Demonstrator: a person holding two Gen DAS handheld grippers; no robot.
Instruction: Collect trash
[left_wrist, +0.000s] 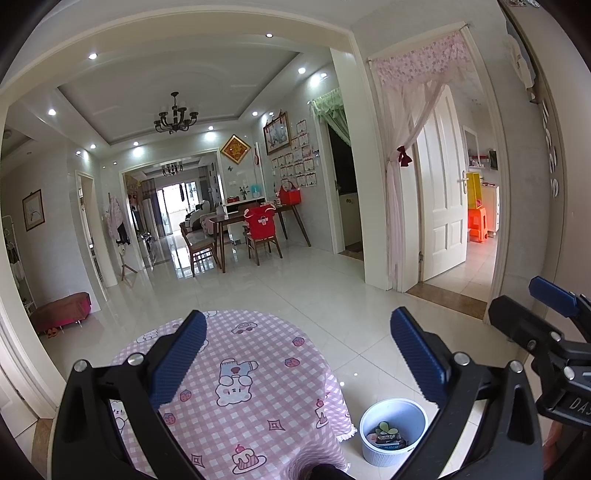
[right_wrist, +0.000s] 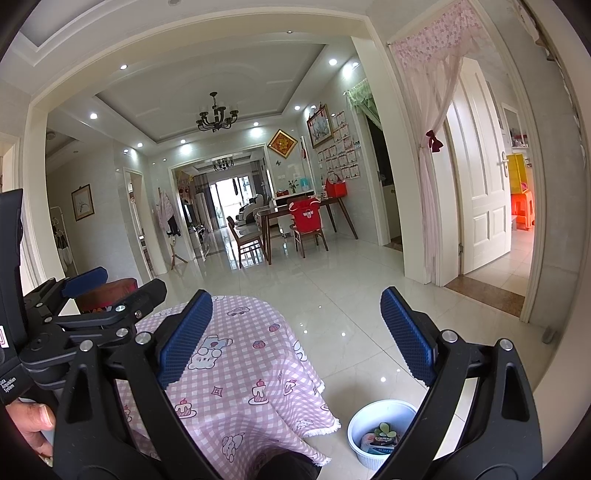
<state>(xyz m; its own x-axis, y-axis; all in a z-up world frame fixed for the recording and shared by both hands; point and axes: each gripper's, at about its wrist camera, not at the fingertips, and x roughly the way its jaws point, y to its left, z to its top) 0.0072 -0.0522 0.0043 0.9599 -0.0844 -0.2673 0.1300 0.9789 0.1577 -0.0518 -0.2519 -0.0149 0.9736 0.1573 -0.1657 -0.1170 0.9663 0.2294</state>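
Observation:
A small round table with a pink checked cartoon cloth (left_wrist: 240, 387) stands below me; it also shows in the right wrist view (right_wrist: 236, 373). A white ribbed bin (left_wrist: 393, 428) sits on the floor to its right, holding several wrappers and a green item (left_wrist: 386, 434); the bin also shows in the right wrist view (right_wrist: 380, 432). My left gripper (left_wrist: 299, 354) is open and empty above the table. My right gripper (right_wrist: 295, 336) is open and empty above the table's right edge. No trash shows on the cloth.
Glossy white tiled floor (left_wrist: 295, 295) stretches ahead to a dining table with chairs (left_wrist: 255, 229). A doorway with a pink curtain (left_wrist: 402, 166) and a white door (left_wrist: 443, 184) is to the right. A red bench (left_wrist: 61, 312) stands at the left wall.

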